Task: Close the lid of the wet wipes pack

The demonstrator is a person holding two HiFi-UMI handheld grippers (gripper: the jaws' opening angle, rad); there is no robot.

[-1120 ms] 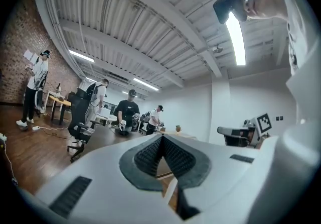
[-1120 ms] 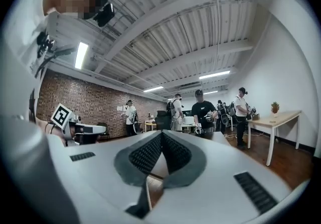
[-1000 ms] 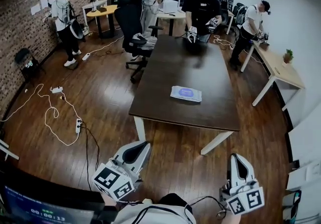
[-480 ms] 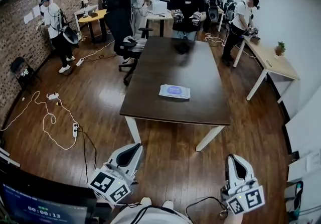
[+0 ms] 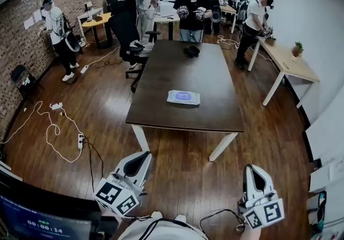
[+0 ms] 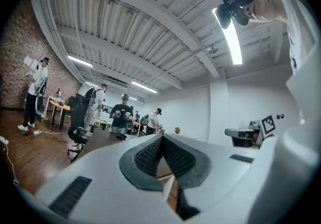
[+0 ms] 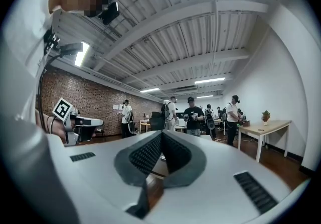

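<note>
The wet wipes pack (image 5: 183, 97), white with a pale blue-purple label, lies flat near the middle of the dark brown table (image 5: 161, 110). It is too far off to tell how its lid stands. Both grippers hang low over the wooden floor, well short of the table's near edge. In the head view my left gripper (image 5: 142, 158) is at the lower left and my right gripper (image 5: 253, 173) at the lower right. In the left gripper view the left gripper (image 6: 161, 137) has its ribbed pads meeting, with nothing between them. The right gripper (image 7: 160, 133) is likewise shut and empty.
A black object (image 5: 191, 50) lies at the table's far end, where a person in black (image 5: 191, 7) stands holding grippers. A black office chair (image 5: 130, 34) stands at the table's far left. Cables and a power strip (image 5: 81, 141) lie on the floor left. A light wooden desk (image 5: 293, 64) stands right.
The table and pack have shifted slightly left and appear a little nearer in the head view. The person at the far end has stepped back and raised both grippers. Both my grippers stay shut.
</note>
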